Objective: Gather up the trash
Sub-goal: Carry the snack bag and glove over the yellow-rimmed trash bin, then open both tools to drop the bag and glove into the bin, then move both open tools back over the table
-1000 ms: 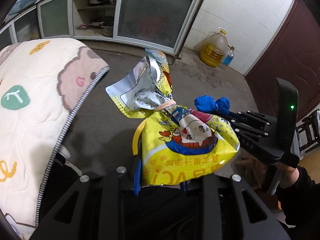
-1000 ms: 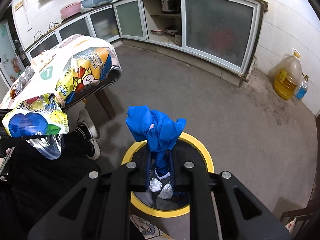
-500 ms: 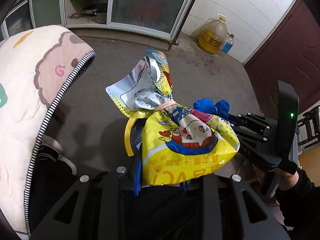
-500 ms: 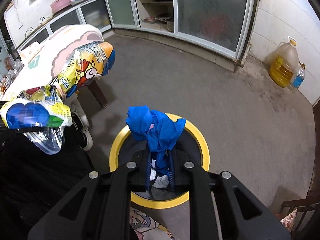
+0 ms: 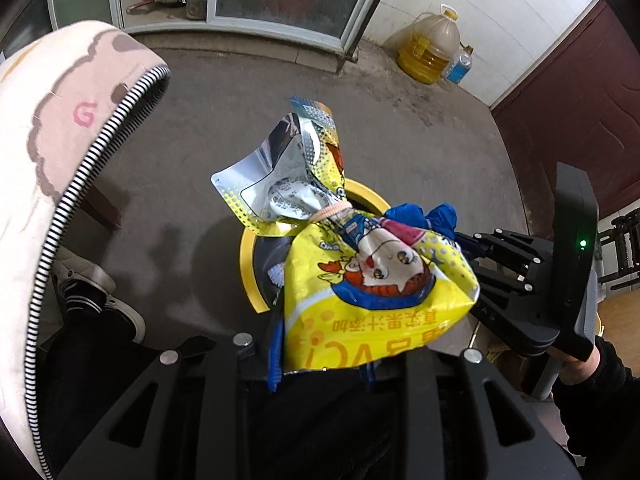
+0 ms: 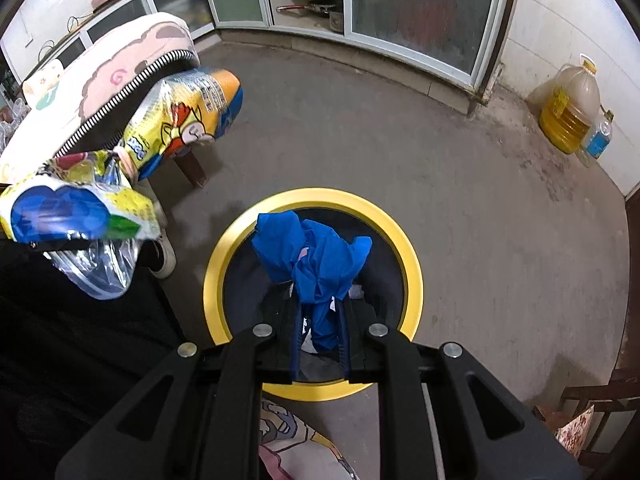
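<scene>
Left gripper (image 5: 320, 364) clamps yellow snack bag (image 5: 376, 300); right gripper (image 6: 320, 344) pinches blue wrapper (image 6: 316, 260), both poised over yellow-rimmed bin (image 6: 412, 276), frame centre, for drop.

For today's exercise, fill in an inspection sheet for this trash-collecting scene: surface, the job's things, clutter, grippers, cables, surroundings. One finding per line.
Surface: bare grey concrete floor, stained near the wall.
Job's things: yellow snack bag; crumpled blue wrapper; yellow-rimmed bin below both, some white scraps inside.
Clutter: printed packet on the floor beside the bin.
Grippers: left gripper clamps the snack bag; right gripper clamps the blue wrapper above the bin's opening.
Cables: nothing seen.
Surroundings: quilt-covered table, glass-door cabinets, oil jug, small water bottle, a person's shoes.
</scene>
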